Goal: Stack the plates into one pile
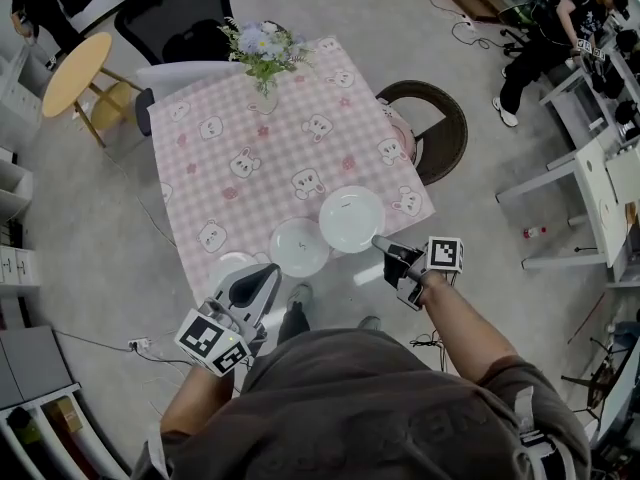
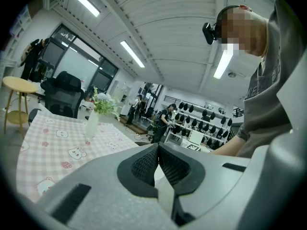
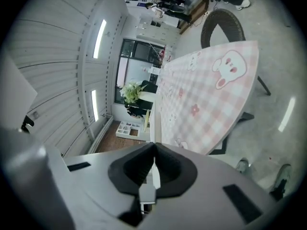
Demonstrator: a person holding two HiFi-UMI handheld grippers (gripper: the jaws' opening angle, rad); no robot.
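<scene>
Three white plates lie along the near edge of the table's pink checked cloth [image 1: 250, 138]. The largest plate [image 1: 351, 218] is at the right, and my right gripper [image 1: 380, 241] is shut on its near rim. In the right gripper view that plate [image 3: 153, 128] shows edge-on as a thin white strip between the pads of the right gripper [image 3: 153, 161]. A middle plate [image 1: 299, 247] lies free. The left plate [image 1: 230, 266] is partly hidden under my left gripper [image 1: 272, 271]. My left gripper [image 2: 158, 161] is shut, with a white sliver of that plate's rim [image 2: 164, 186] between its pads.
A glass vase of flowers [image 1: 264, 58] stands at the table's far side. A round wicker chair [image 1: 440, 128] sits by the right edge. A black office chair [image 1: 180, 13] and a wooden stool [image 1: 75, 73] are at the far left. A person [image 1: 550, 28] stands far right.
</scene>
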